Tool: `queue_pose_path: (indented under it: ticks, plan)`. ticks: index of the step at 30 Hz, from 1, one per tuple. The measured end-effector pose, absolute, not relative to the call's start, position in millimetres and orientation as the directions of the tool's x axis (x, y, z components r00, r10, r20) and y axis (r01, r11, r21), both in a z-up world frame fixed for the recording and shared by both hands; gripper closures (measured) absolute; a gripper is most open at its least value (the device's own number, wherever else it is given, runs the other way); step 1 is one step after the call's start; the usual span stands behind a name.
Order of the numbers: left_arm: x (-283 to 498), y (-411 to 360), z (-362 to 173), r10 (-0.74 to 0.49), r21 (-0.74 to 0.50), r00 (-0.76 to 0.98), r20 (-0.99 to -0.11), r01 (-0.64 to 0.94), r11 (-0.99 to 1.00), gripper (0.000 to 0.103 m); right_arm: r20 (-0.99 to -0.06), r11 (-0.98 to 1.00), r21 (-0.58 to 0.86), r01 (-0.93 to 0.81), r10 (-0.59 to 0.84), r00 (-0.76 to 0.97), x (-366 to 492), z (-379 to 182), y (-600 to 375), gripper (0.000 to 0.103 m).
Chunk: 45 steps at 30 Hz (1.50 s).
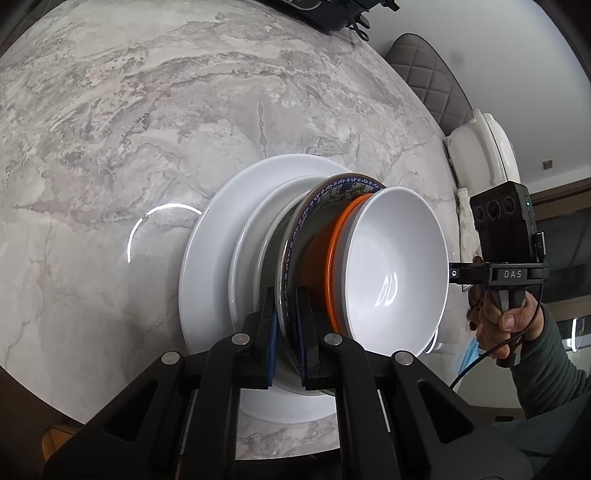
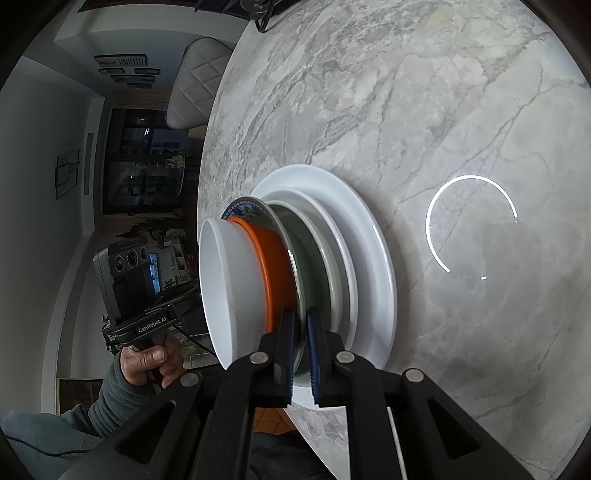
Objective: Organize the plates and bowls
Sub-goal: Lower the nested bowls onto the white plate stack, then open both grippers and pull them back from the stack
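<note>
A stack stands on the marble table (image 1: 147,147) (image 2: 443,110). From the bottom it is a large white plate (image 1: 207,258) (image 2: 373,258), a smaller white plate (image 1: 247,251) (image 2: 332,236), a blue-patterned plate (image 1: 332,186) (image 2: 242,207), an orange bowl (image 1: 332,254) (image 2: 269,258) and a white bowl (image 1: 395,258) (image 2: 218,280). My left gripper (image 1: 288,332) is shut on the patterned plate's near rim. My right gripper (image 2: 301,350) is shut on that plate's rim from the opposite side. I cannot tell whether the patterned plate touches the white plate beneath it.
A person's hand (image 1: 509,321) (image 2: 147,360) holds the other gripper beside the stack in each view. Quilted chairs (image 1: 424,70) (image 2: 195,77) stand past the table edge. Dark gear with cables (image 1: 325,11) (image 2: 258,7) lies at the table's far edge.
</note>
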<state>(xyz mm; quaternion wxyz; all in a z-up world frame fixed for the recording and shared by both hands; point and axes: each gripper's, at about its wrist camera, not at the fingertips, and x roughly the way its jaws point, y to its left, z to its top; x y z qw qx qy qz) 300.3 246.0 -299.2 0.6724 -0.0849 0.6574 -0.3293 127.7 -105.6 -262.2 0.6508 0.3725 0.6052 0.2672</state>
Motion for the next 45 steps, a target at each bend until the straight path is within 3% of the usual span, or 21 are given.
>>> queue_pose_path:
  ticks: [21, 23, 26, 27, 28, 29, 30, 32, 34, 37, 42, 45]
  plan:
    - [296, 258, -297, -0.581, -0.566, -0.059, -0.812, 0.323, 0.759, 0.094, -0.617, 0.605, 0.787, 0.121, 0.766, 0.18, 123, -256, -101, 0.091]
    - [296, 261, -294, -0.582, -0.566, -0.053, -0.811, 0.321, 0.759, 0.093, -0.621, 0.609, 0.784, 0.122, 0.761, 0.188, 122, -255, -102, 0.089]
    - [293, 268, -284, -0.581, -0.558, -0.031, -0.814, 0.324, 0.764, 0.089, -0.638, 0.625, 0.769, 0.134, 0.741, 0.207, 119, -253, -104, 0.077]
    - [292, 270, -279, -0.575, -0.547, -0.016, -0.818, 0.329, 0.769, 0.082, -0.64, 0.626, 0.768, 0.139, 0.737, 0.218, 117, -251, -107, 0.069]
    - [290, 273, -274, -0.561, -0.527, 0.004, -0.828, 0.337, 0.78, 0.06, -0.639, 0.625, 0.768, 0.142, 0.734, 0.231, 115, -249, -109, 0.059]
    - [289, 276, -269, -0.55, -0.509, 0.025, -0.835, 0.344, 0.789, 0.027, -0.643, 0.628, 0.765, 0.145, 0.726, 0.245, 113, -246, -112, 0.056]
    - [287, 279, -262, -0.548, -0.499, 0.052, -0.835, 0.347, 0.794, 0.018, -0.649, 0.635, 0.758, 0.148, 0.716, 0.257, 110, -243, -114, 0.049]
    - [285, 286, -251, -0.548, -0.489, 0.096, -0.831, 0.346, 0.801, 0.012, -0.668, 0.654, 0.74, 0.155, 0.689, 0.283, 104, -235, -118, 0.036]
    - [282, 289, -243, -0.525, -0.466, 0.117, -0.843, 0.329, 0.821, 0.002, -0.686, 0.668, 0.722, 0.179, 0.66, 0.305, 97, -228, -121, 0.012]
    - [273, 286, -231, -0.475, -0.404, 0.16, -0.865, 0.338, 0.85, 0.0, -0.696, 0.68, 0.708, 0.192, 0.624, 0.355, 87, -215, -124, 0.0]
    - [240, 271, -200, -0.389, -0.268, 0.292, -0.874, 0.38, 0.885, 0.0, -0.689, 0.703, 0.69, 0.171, 0.566, 0.454, 63, -188, -123, 0.0]
    - [218, 264, -189, -0.384, -0.264, 0.312, -0.869, 0.364, 0.893, 0.0, -0.667, 0.709, 0.691, 0.14, 0.551, 0.502, 49, -173, -120, 0.0]
